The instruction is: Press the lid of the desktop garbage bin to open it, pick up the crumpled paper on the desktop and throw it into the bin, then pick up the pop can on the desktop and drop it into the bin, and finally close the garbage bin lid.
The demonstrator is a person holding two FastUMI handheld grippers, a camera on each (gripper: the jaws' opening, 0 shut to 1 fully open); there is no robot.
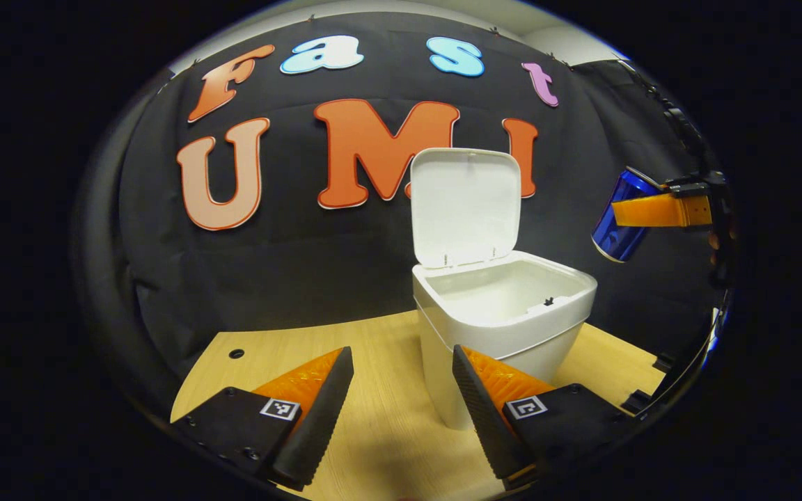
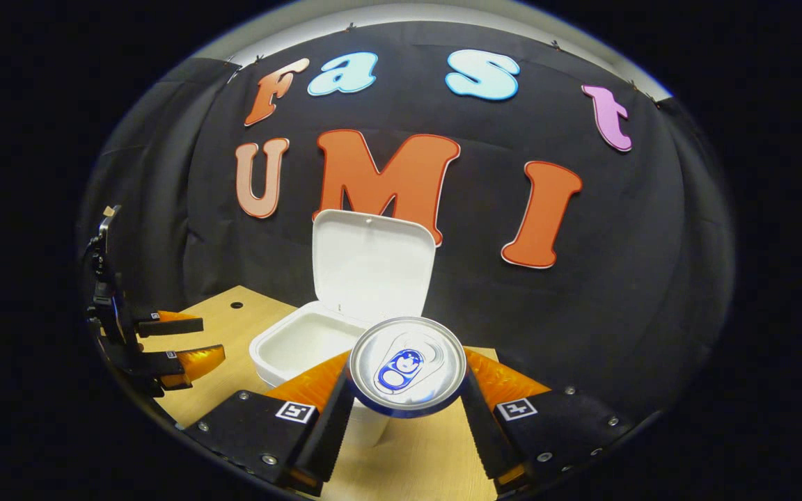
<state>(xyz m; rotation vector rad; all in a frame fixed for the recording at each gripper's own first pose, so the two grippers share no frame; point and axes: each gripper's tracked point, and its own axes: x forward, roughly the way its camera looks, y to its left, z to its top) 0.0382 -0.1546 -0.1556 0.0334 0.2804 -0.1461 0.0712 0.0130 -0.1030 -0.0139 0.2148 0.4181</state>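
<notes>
Two grippers are in use over a light wooden desktop (image 1: pixel 387 424). The right gripper (image 2: pixel 408 410) is clamped on a blue pop can (image 2: pixel 408 367), both fingers pressing its sides, the silver top and pull tab facing the camera. In the left gripper view that can (image 1: pixel 620 216) hangs tilted in the air, up and to the right of the bin and apart from it. The white desktop garbage bin (image 1: pixel 505 327) stands on the desktop with its lid (image 1: pixel 465 207) raised upright at the back. The left gripper (image 1: pixel 401 400) has its fingers apart, holding nothing, just in front of the bin.
</notes>
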